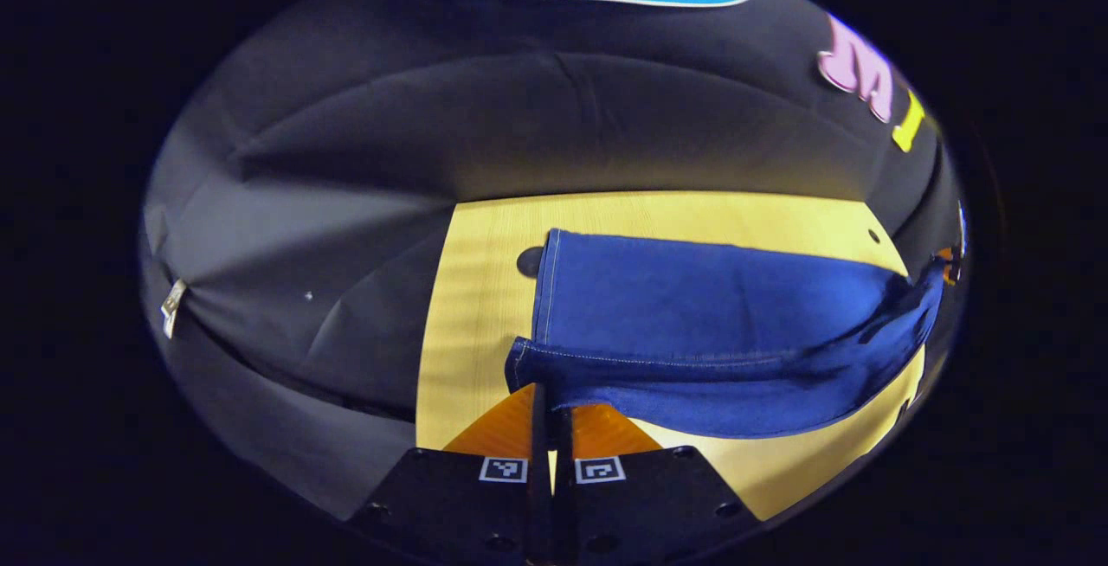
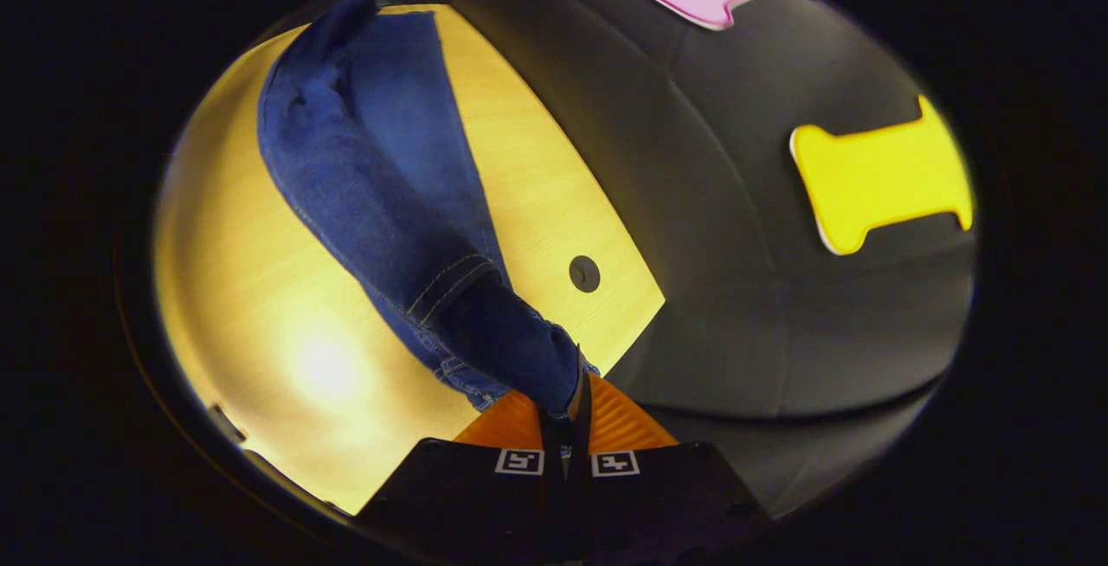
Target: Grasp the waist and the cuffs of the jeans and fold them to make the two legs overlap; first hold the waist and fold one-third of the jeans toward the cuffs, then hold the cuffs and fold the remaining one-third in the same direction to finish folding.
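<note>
Tongs (image 2: 567, 414) pinching jeans (image 2: 363, 168) edge

The jeans (image 1: 692, 332) are deep indigo blue denim with pale contrast stitching along the hems and seams (the stitch lines read almost white in the left gripper view). The table (image 1: 485, 289) is light yellow wood with a fine straight grain and a small dark round hole (image 2: 584, 273). The booth wall (image 1: 389, 159) is plain black cloth, creased.
</note>
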`<action>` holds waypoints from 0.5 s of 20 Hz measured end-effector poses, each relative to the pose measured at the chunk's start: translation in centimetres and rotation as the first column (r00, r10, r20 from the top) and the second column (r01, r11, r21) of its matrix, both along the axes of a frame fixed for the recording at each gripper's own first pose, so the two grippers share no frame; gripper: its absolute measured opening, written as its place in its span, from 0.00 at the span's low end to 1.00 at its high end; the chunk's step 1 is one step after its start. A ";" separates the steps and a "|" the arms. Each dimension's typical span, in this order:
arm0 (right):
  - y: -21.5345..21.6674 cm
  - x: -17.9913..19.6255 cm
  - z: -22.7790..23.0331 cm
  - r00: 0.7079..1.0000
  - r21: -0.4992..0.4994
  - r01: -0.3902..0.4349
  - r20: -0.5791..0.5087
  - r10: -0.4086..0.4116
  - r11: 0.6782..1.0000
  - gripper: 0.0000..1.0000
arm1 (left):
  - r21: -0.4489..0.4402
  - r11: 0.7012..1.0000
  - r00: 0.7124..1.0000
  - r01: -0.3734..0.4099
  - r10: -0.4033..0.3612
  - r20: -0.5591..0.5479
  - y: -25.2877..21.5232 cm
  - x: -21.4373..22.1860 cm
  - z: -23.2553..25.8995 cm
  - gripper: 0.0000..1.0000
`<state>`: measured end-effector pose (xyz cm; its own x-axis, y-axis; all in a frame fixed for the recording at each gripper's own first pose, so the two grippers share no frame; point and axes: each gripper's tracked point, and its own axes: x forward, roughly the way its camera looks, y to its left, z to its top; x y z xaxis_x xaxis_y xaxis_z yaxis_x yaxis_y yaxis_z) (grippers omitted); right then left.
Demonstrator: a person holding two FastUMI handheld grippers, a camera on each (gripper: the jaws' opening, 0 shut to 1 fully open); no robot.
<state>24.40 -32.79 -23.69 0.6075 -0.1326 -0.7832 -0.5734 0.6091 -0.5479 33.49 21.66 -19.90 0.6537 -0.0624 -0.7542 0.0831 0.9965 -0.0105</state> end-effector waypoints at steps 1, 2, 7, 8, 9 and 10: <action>-0.5 1.0 -1.1 0.997 0.030 0.062 -0.040 -0.061 0.998 0.05 | -0.019 1.000 1.000 -0.001 0.001 -0.018 -0.1 2.2 -0.7 0.06; -0.9 2.0 -2.3 0.989 0.070 0.131 -0.081 -0.125 0.989 0.05 | -0.027 1.000 0.999 0.002 -0.002 -0.032 -0.4 4.3 -1.4 0.06; -1.3 6.5 -6.1 0.893 0.187 0.441 -0.194 -0.407 0.878 0.08 | 0.021 1.000 0.996 0.021 -0.019 -0.088 -0.7 11.5 -7.4 0.12; -1.1 6.8 -6.0 0.873 0.206 0.482 -0.197 -0.446 0.852 0.17 | 0.027 0.999 0.995 0.021 -0.018 -0.094 -0.7 11.6 -7.6 0.18; -0.9 6.7 -5.9 0.854 0.234 0.519 -0.191 -0.485 0.822 1.00 | 0.031 0.999 0.997 0.008 -0.005 -0.082 -0.5 11.9 -7.4 0.19; -0.3 6.8 -5.6 0.840 0.283 0.542 -0.178 -0.512 0.791 0.37 | 0.019 1.000 0.998 -0.004 0.005 -0.055 -0.6 12.1 -7.0 0.39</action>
